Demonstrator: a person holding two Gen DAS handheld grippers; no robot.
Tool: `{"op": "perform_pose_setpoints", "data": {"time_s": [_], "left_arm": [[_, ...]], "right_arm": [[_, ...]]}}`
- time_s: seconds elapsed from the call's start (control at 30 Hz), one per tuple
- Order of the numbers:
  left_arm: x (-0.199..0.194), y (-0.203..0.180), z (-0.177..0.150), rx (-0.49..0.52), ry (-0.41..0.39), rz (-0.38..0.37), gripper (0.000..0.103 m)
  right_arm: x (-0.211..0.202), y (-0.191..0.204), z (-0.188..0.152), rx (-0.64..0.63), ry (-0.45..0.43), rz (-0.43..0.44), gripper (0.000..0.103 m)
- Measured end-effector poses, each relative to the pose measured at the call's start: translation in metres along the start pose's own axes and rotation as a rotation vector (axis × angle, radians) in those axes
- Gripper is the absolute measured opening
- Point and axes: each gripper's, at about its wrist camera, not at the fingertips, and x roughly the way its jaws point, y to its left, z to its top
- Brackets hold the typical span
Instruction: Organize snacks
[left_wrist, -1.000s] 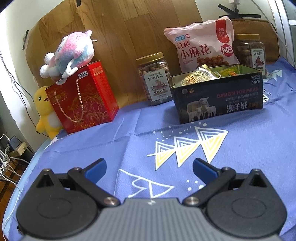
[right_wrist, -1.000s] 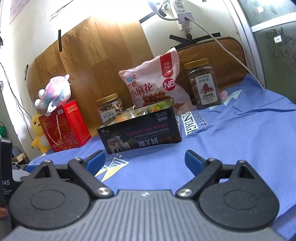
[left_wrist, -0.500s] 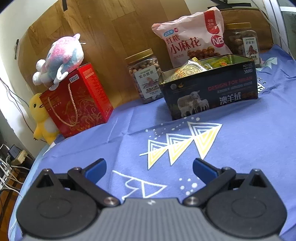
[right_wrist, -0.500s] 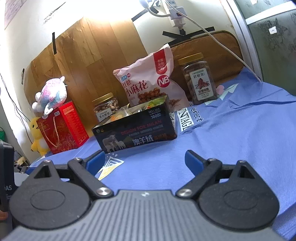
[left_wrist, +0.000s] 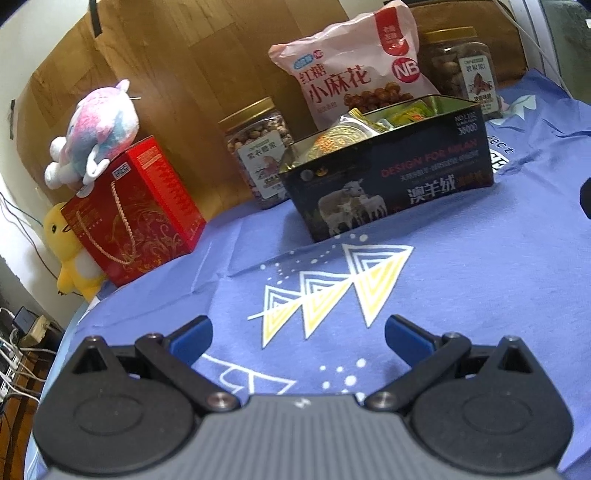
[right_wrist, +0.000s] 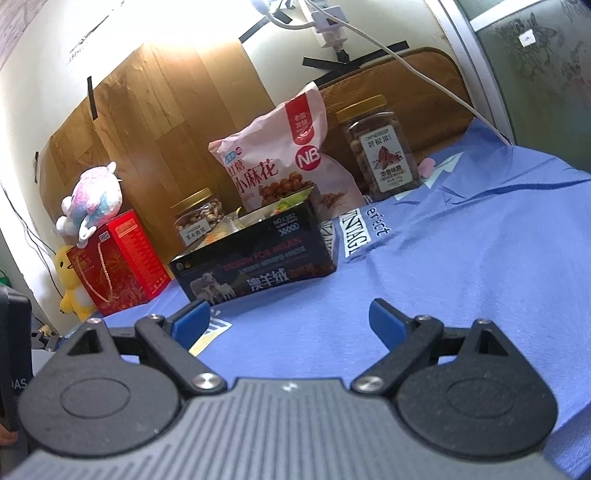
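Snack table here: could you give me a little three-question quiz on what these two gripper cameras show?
1. True or false: the pink snack bag lies flat inside the dark tin.
2. What sits on top of the red gift box? A) a jar B) a plush toy C) a cable
3. Fill in: the left gripper and right gripper both hold ____.

Key
1. False; it stands behind the tin.
2. B, the plush toy.
3. Nothing; both are open.
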Motion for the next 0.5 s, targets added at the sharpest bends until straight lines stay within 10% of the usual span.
{"op": "perform_pose_setpoints", "data": {"time_s": [0.5], "left_arm": [[0.002, -0.015, 0.006, 0.030, 0.021, -0.028, 0.103]], "right_arm": [[0.002, -0.013, 0.001, 0.046, 0.006, 0.002, 0.095]]}}
